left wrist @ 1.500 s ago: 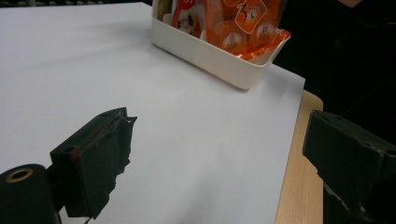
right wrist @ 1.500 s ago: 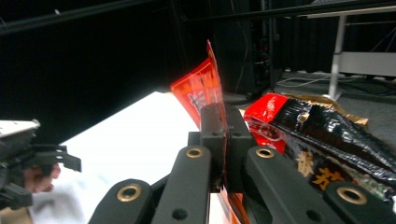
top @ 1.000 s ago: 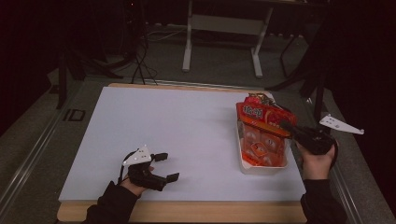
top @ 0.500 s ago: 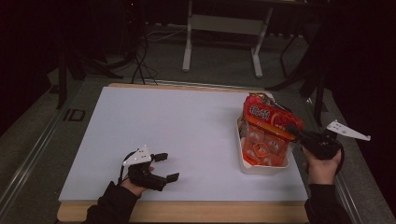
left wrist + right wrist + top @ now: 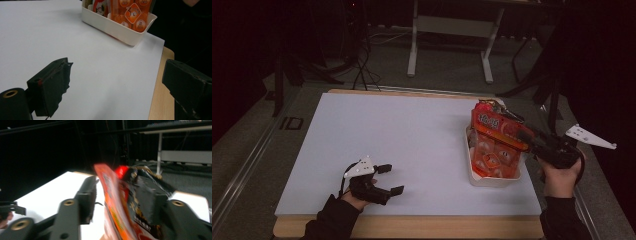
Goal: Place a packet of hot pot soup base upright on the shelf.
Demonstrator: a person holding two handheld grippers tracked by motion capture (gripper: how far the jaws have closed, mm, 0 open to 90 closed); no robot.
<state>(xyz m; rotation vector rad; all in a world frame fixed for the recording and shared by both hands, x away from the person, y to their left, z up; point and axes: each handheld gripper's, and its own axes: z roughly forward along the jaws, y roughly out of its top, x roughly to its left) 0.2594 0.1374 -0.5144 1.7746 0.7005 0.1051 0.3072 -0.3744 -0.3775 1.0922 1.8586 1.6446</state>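
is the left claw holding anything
No, the left claw rests open on the bare white table, with nothing between its jaws.

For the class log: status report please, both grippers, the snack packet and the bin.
Left gripper open, idle on the white table. Right gripper jaws just opening, orange snack packet between them, upright in the white bin. Nothing in the way.

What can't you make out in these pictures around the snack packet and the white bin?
- Printing on the orange snack packet: right gripper view, motion blur.
- Whether the right gripper pads touch the packet now that its jaws have just been opening: blurred.
- Contents of the white bin: left gripper view, cut off by the top edge.
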